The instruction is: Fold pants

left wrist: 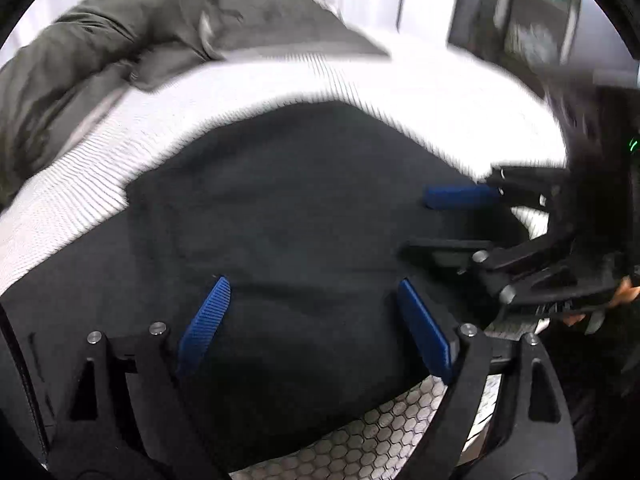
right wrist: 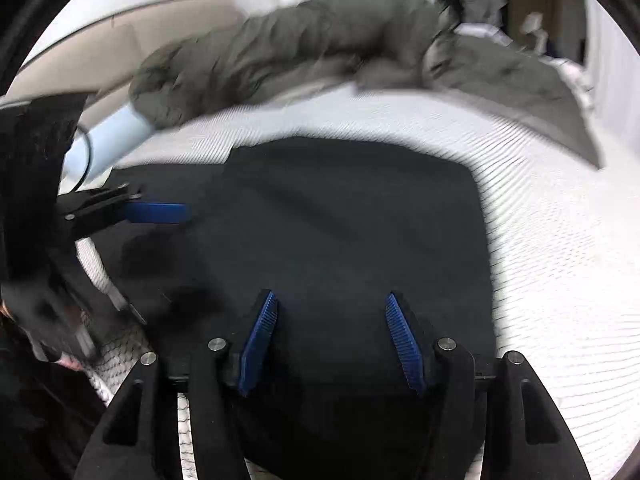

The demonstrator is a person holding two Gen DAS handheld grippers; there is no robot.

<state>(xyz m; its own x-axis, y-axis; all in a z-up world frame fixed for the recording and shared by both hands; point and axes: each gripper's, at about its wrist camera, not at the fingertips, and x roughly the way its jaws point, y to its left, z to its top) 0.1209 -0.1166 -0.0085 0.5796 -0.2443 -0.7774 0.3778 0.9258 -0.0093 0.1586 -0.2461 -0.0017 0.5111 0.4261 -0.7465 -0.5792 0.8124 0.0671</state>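
Black pants (left wrist: 288, 200) lie folded into a flat, roughly square pile on a white ribbed mattress (left wrist: 100, 184). In the left wrist view my left gripper (left wrist: 313, 282) hovers over the pile's near part, blue pads spread wide with nothing between them. My right gripper (left wrist: 416, 226) reaches in from the right over the pile's right edge, also open. In the right wrist view the pants (right wrist: 340, 208) fill the middle, and my right gripper (right wrist: 331, 296) stands open above their near edge. One blue pad (right wrist: 156, 213) of the left gripper shows at the pile's left side.
A crumpled olive-green blanket (right wrist: 304, 44) lies along the far side of the mattress (right wrist: 540, 240). A pale blue roll (right wrist: 112, 140) sits at far left. The mattress's honeycomb-patterned edge (left wrist: 384, 428) shows below the pants. A person's hand (left wrist: 624, 292) holds the right gripper. Dark furniture (left wrist: 532, 20) stands behind.
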